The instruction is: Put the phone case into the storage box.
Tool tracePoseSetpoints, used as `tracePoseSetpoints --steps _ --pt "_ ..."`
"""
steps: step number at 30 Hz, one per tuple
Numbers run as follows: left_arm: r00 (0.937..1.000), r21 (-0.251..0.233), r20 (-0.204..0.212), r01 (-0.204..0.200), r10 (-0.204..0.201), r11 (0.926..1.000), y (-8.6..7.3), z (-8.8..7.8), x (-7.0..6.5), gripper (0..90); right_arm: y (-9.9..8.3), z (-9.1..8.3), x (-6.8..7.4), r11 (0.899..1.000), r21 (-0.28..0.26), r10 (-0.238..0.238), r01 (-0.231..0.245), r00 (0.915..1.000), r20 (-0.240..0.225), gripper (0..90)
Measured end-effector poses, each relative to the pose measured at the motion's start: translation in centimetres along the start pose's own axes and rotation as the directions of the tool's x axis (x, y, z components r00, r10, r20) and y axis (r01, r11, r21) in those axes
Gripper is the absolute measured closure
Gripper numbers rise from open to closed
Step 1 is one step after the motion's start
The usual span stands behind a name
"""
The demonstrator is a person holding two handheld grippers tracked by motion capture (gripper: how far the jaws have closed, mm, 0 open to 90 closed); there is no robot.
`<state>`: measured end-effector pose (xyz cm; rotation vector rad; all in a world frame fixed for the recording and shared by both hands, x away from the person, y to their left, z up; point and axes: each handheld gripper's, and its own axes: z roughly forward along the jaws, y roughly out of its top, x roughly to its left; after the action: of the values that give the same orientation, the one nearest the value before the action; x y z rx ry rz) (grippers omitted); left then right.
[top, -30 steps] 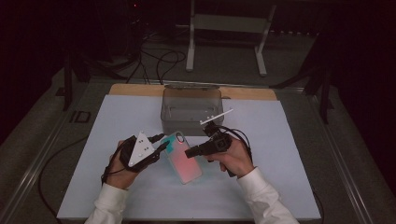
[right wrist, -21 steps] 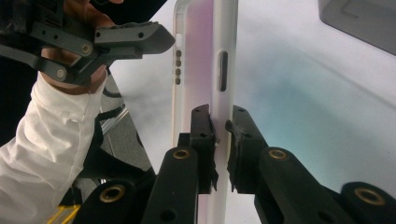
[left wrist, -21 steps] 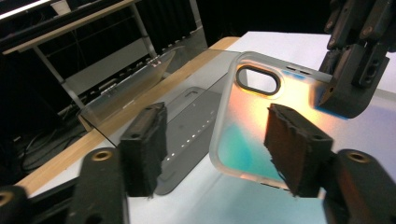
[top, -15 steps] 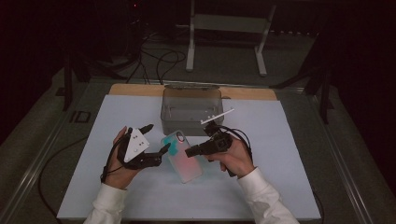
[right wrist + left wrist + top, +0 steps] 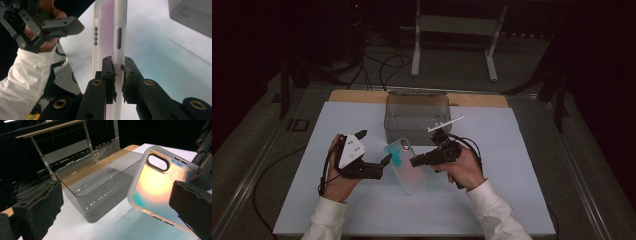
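Phone case [image 5: 408,163] clamped in right tongs [image 5: 119,66]

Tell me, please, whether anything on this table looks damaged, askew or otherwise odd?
The black pads on the left gripper look ragged and chipped along their edges. The phone case is held tilted off the table, pinched by one edge in the right gripper. The clear bin sits square and looks intact.

We take this for a dim lab: a white-topped table [image 5: 362,210] on a metal frame, loose cables [image 5: 382,62] across the floor, and a stand's legs [image 5: 452,45] behind.
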<state>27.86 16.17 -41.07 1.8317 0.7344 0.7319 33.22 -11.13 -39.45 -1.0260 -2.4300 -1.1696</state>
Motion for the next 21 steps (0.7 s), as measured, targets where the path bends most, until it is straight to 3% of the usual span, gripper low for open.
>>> tracePoseSetpoints --steps 9,21 --pt "0.9996 0.013 -0.017 0.023 -0.023 0.9996 -0.29 0.05 0.42 0.3 0.10 -0.33 -0.01 1.000 -0.024 0.007 -0.007 0.9996 0.026 82.2" --pt "0.9988 0.023 -0.047 0.016 -0.015 0.9996 -0.47 0.03 0.56 0.3 0.36 -0.73 -0.16 0.998 -0.056 0.028 -0.025 0.9980 0.056 82.2"
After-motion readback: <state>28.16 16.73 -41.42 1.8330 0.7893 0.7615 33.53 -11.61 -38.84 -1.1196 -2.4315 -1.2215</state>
